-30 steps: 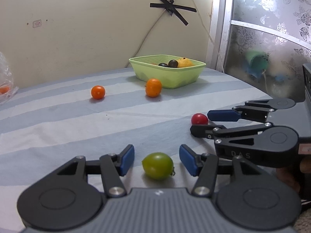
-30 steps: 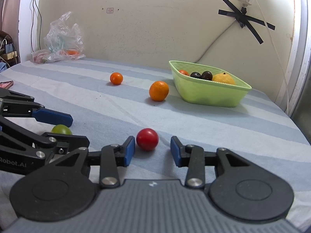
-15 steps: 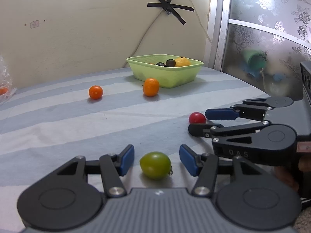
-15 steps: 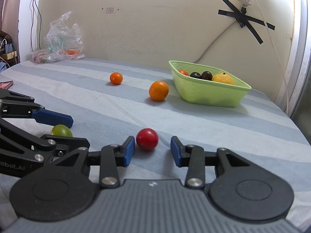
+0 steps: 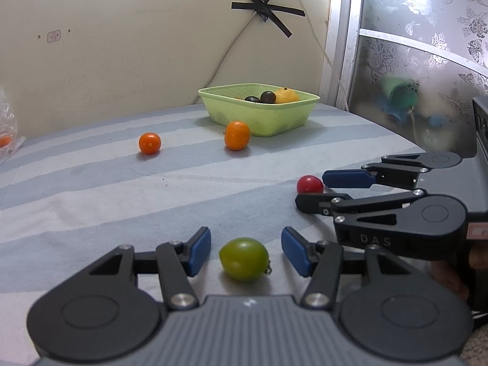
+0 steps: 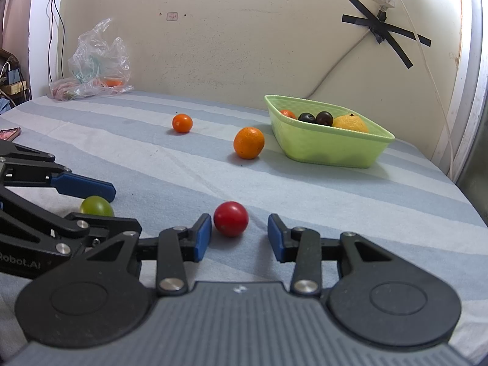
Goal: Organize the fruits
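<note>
Green tomato (image 5: 244,259) lying on the striped cloth (image 5: 91,201) between the blue pads of the left gripper (image 5: 245,251), jaws parted, a gap on each side (no pad touching). Rightward, red tomato (image 6: 231,219) between the pads of the right gripper (image 6: 239,236), close to its left pad, jaws likewise apart, nothing held. Well ahead of both grippers, small orange fruit (image 6: 182,123), then larger orange (image 6: 249,142) just beside the green basket (image 6: 332,152), holding dark and yellow fruit.
</note>
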The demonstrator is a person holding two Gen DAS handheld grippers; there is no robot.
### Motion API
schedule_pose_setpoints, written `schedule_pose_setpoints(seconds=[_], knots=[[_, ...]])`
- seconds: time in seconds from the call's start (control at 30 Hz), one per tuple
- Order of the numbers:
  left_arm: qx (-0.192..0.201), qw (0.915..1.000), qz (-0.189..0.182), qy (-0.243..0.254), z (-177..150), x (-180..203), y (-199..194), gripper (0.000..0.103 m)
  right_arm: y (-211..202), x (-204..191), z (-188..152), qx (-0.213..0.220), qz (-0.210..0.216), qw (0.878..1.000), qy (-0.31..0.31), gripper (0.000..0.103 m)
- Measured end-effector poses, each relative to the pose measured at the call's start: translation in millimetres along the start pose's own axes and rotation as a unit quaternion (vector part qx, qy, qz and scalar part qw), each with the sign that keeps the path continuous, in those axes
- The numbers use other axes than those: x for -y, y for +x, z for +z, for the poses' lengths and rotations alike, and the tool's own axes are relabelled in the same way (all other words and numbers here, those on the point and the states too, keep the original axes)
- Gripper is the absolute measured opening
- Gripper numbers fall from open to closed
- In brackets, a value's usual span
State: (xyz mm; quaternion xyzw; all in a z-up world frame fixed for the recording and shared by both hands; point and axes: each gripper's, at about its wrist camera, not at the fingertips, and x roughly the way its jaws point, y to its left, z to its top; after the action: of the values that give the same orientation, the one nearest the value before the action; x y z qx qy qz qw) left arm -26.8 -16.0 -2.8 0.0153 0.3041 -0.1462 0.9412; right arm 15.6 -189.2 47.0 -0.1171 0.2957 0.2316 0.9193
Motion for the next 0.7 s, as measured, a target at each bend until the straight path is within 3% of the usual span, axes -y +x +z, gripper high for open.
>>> schedule_pose_setpoints(seconds=[0.7], knots=[[0.0,1.0,0.001,-0.001,0.2,1.0,0.0,0.054,-0.2,-1.1,0.0,-0.001,-0.001,1.0,0.003,0.044]])
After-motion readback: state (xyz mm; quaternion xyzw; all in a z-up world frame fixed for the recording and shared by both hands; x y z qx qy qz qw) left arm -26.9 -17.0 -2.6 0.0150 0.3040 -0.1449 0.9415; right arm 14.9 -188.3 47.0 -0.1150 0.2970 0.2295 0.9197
